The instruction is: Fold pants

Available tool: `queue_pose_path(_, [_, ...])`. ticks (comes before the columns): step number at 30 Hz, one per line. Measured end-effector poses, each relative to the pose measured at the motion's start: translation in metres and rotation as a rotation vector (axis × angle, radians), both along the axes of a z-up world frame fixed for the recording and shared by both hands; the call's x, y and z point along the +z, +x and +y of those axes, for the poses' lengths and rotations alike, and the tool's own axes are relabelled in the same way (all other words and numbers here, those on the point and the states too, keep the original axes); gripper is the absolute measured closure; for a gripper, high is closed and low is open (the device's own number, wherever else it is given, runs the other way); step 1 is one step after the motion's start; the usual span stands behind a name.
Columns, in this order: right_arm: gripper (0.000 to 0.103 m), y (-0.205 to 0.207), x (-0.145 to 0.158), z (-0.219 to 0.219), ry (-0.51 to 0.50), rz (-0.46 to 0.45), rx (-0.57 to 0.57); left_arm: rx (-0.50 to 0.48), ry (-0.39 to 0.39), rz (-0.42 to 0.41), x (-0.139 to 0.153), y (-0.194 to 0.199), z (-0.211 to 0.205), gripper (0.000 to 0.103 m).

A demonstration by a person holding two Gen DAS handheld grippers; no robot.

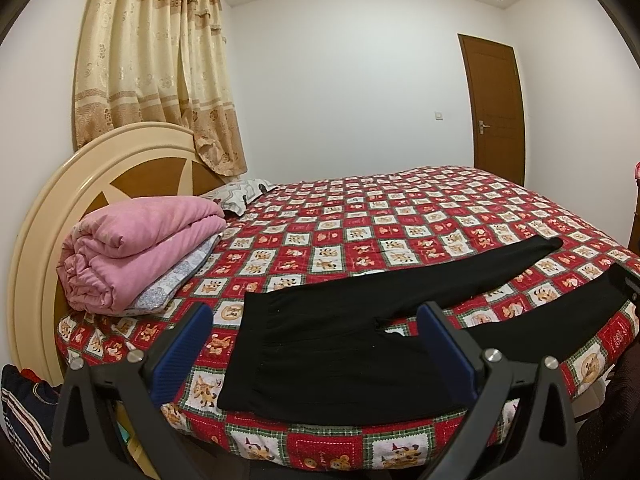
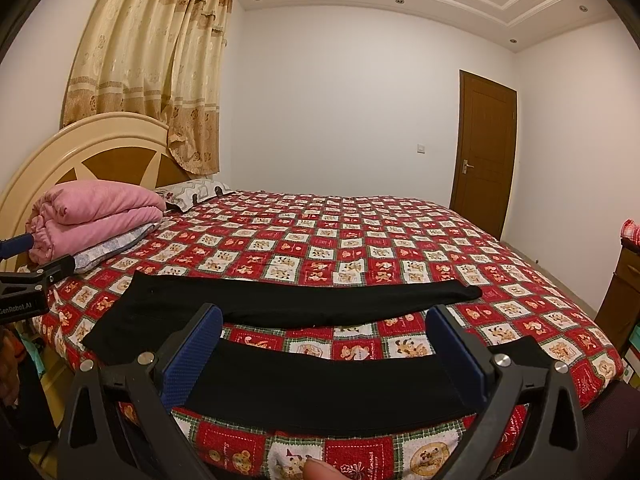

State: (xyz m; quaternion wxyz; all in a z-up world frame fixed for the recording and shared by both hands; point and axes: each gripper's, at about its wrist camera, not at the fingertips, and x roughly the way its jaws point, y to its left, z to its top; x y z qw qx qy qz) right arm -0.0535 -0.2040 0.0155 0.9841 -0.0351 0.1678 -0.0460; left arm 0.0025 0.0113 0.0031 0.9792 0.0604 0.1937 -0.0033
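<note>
Start of the fold, as I see it through both wrist cameras. The pants (image 1: 340, 344) lie flat and unfolded along the near edge of the bed (image 1: 400, 216), waistband toward the headboard (image 1: 52, 208), the two legs spread in a narrow V with a strip of bedspread showing between them. In the left view my left gripper (image 1: 316, 344) hovers over the waist end, jaws wide apart and holding nothing; in the right view my right gripper (image 2: 326, 344) hangs above the near leg (image 2: 320, 384), jaws likewise apart and empty. I cannot tell whether either set of pads touches the cloth, though both appear to be above it. The far leg (image 2: 320, 300) runs straight toward the foot of the bed. A folded pink quilt (image 1: 136, 248) sits beside the headboard, well apart from the pants. I judge that no fold has been made: what remains is the whole task, most likely laying one leg over the other and then doubling the length once or twice.
</note>
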Motion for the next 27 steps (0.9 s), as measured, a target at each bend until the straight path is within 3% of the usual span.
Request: queue_pose_path(27, [0.001,0.001,-0.006,0.005,-0.022,0.027,0.009,0.001,-0.002,0.001,-0.001,0.000,0.001,0.000])
